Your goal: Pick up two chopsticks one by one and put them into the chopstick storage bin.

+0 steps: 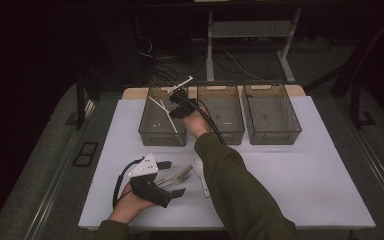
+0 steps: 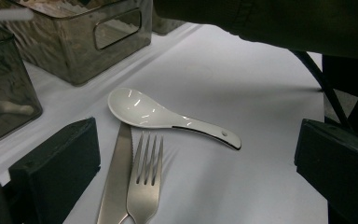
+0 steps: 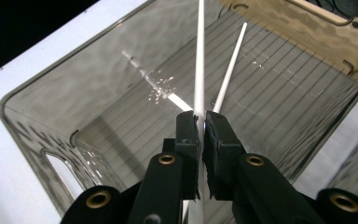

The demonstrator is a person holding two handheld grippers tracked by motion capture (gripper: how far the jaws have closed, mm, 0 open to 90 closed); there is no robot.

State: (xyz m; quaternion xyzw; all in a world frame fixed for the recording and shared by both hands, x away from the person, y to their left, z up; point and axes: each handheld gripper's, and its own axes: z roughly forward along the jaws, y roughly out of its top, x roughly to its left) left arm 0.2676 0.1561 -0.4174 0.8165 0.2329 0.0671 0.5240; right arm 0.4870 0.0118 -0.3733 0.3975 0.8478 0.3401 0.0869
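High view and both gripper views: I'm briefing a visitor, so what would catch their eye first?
First, the right gripper, shut on a white chopstick over the leftmost of three smoky bins; a second chopstick lies inside. Next, near the front edge, a white spoon, fork and knife lie between the open left gripper's jaws.

A white spoon (image 2: 168, 117), fork (image 2: 144, 182) and knife (image 2: 117, 179) lie together.

The knife (image 2: 116, 182) and fork (image 2: 144, 186) run off the bottom edge of the left gripper view, handles unseen. The chopstick's (image 3: 199, 56) far end leaves the right gripper view's top edge.
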